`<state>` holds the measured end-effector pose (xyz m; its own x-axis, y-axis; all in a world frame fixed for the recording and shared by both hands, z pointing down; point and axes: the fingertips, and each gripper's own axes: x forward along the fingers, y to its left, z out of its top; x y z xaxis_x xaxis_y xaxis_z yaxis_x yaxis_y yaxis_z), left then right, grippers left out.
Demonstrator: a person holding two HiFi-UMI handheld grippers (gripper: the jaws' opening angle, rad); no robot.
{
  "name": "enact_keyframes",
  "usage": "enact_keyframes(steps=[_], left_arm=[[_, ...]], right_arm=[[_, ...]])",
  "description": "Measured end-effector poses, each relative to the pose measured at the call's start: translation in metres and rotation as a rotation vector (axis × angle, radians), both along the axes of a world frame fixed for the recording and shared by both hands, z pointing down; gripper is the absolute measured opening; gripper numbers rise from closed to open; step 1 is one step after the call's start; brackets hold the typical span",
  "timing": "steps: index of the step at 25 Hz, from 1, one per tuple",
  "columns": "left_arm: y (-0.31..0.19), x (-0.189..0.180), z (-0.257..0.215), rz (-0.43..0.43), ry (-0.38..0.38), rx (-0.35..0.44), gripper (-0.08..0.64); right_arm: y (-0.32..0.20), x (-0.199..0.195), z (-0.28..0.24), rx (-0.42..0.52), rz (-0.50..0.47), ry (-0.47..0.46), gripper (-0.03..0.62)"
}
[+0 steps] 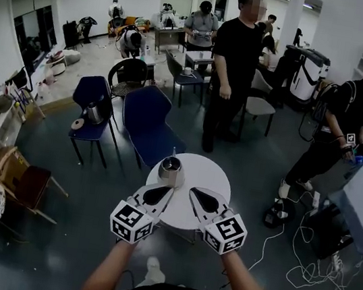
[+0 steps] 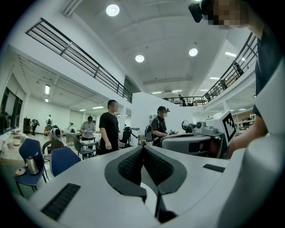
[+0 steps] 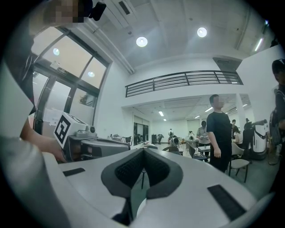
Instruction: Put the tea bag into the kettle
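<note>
On my head view, the round white table (image 1: 210,171) sits right below me. The kettle (image 1: 171,171) stands on the table's left part, near its edge. The left gripper (image 1: 171,191) and right gripper (image 1: 192,192) hang side by side over the table's near half. Their tips point toward each other, just short of the kettle. Beyond the table on its left is a blue chair (image 1: 149,126), and a person in black (image 1: 235,54) stands past the table's far side. I cannot make out the tea bag.

On the left gripper view, the jaws are pressed together at the tip with nothing pinched between the pads (image 2: 132,165). The person in black shows far off.

On the right gripper view, these jaws also meet at the tip and are empty, with a sliver of floor showing in the gap lower down.
</note>
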<state>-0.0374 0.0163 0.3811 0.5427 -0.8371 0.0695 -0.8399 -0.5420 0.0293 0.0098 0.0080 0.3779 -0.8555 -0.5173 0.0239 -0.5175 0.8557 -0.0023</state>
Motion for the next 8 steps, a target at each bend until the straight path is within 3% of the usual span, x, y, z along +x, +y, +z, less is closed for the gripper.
enact_keyframes(steps=[8], left_arm=[[0.032, 0.025, 0.004, -0.009, -0.011, -0.003, 0.015]], right_arm=[[0.029, 0.026, 0.002, 0.001, -0.004, -0.011, 0.017]])
